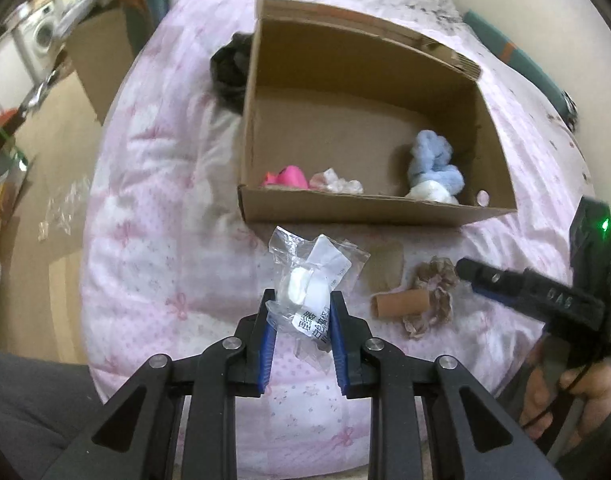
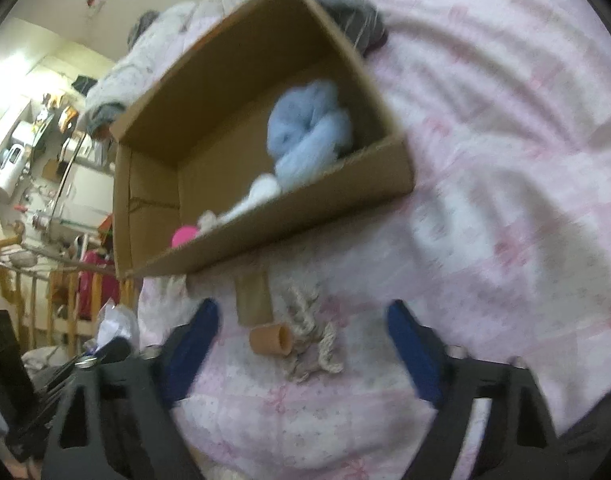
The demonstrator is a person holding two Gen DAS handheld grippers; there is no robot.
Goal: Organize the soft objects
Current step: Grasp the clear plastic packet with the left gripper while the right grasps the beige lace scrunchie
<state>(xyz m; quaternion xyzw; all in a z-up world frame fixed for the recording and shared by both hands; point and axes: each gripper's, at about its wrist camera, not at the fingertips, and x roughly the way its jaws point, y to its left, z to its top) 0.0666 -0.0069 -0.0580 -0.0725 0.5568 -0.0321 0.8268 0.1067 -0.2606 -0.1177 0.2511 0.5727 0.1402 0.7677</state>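
Blue fluff (image 1: 433,160), a pink toy (image 1: 289,177) and a pale scrunchie (image 1: 336,181) already sit in the cardboard box (image 1: 369,210) on the bed (image 1: 165,200). The left hand-held gripper (image 1: 298,310) pinches a plastic packet (image 1: 309,276) just before the box — the right hand-held gripper (image 2: 301,320) gapes over a beige scrunchie (image 2: 311,344) and tube (image 2: 270,340).

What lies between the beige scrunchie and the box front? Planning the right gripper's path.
Left wrist view: a flat cardboard scrap beside the scrunchie, then bare quilt up to the box.
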